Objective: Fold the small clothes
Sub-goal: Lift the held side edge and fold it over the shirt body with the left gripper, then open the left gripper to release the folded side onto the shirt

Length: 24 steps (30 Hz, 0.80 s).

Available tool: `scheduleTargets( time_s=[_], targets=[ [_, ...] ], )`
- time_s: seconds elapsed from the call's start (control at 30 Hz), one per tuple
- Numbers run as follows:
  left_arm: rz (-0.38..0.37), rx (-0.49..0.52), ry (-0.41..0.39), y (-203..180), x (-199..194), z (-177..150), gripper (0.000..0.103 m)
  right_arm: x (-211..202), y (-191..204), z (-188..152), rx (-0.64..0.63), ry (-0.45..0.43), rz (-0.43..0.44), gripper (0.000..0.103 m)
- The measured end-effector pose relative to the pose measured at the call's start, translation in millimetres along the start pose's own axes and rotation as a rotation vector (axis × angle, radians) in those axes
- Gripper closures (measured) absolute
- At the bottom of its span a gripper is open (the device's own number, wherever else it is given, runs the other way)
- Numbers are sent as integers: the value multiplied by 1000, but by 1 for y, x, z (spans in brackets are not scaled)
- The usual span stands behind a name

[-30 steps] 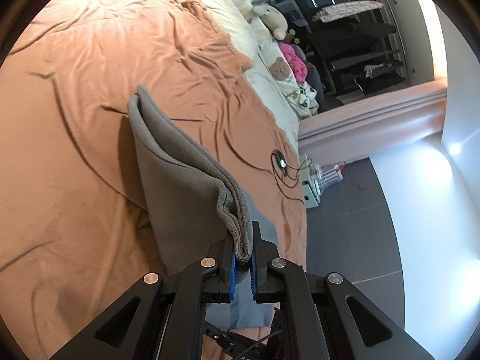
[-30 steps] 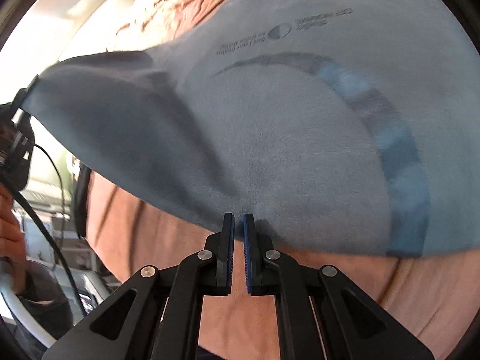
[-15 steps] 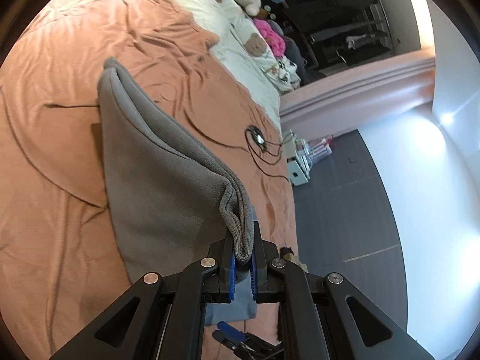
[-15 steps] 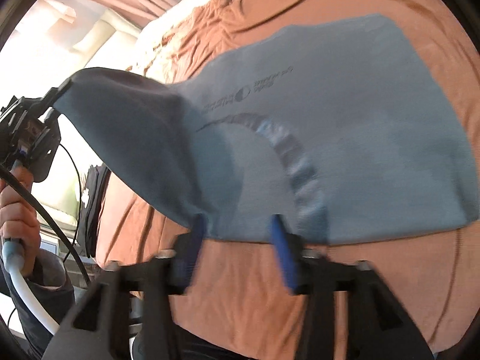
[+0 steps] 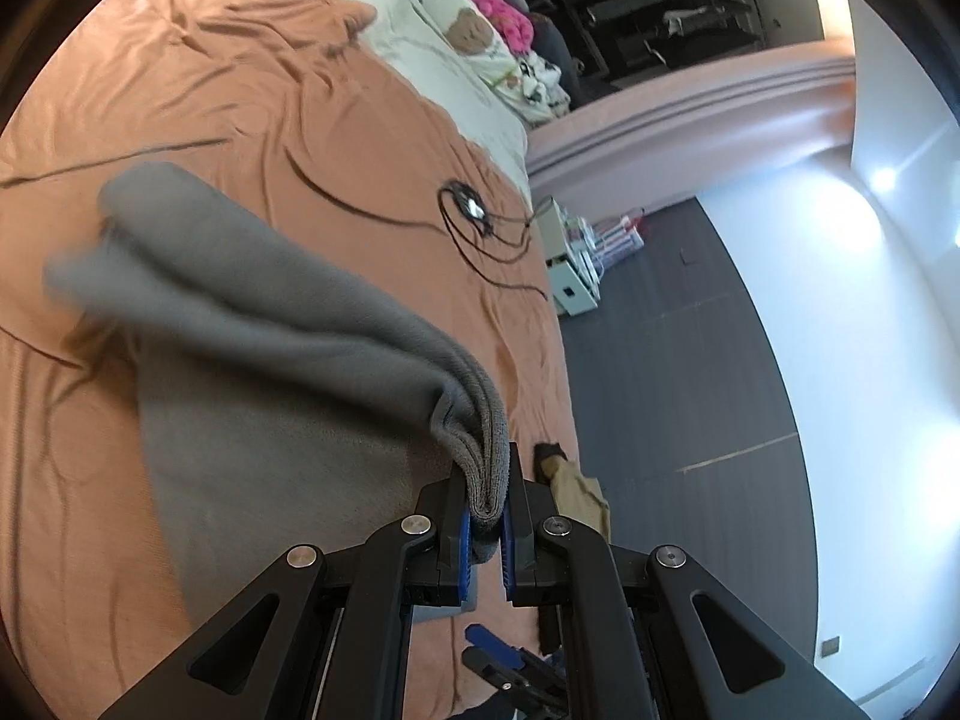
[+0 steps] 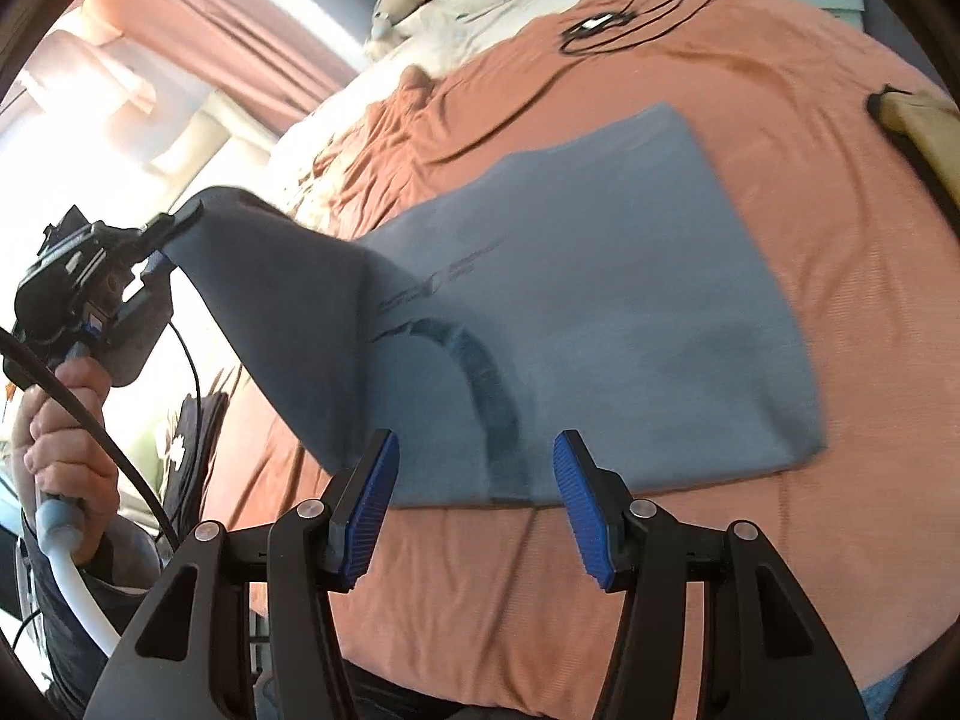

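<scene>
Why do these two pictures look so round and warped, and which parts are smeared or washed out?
Both views come through fisheye lenses, so edges bend inside a dark circular rim. Left wrist view: the far end of the grey garment is motion-smeared, while the fold clamped in the left gripper is sharp; the wall lamp flares. Right wrist view: the window is blown out white, and the garment's print is smeared.

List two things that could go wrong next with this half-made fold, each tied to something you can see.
1. Only the left claw grips the grey T-shirt, by one bunched corner; the right claw is open and empty, so the lifted flap may land skewed or creased.
2. Carrying that corner further could drag the flat part across the wrinkled orange bedsheet, spoiling the fold.
</scene>
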<state>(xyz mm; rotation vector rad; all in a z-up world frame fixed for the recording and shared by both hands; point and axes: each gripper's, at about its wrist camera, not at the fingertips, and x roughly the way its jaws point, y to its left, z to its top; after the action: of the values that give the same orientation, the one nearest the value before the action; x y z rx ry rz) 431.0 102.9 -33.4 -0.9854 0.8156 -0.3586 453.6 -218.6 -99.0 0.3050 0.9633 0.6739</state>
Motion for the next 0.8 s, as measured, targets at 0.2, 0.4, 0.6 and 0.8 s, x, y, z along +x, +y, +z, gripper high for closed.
scheduleTargets(
  time_s=[0.2, 0.4, 0.6, 0.8],
  targets=[
    [-2, 20, 72, -16, 44, -18, 96, -28, -17, -12, 33, -40, -28, 51],
    [-5, 48, 154, -30, 88, -42, 96, -51, -35, -29, 81, -56, -58, 51],
    [19, 78, 250, -36, 132, -73, 96, -69, -48, -43, 122, -63, -83, 51],
    [85, 106, 314, -32, 168, -92, 86, -77, -57, -48, 152, -54, -94, 51]
  ],
)
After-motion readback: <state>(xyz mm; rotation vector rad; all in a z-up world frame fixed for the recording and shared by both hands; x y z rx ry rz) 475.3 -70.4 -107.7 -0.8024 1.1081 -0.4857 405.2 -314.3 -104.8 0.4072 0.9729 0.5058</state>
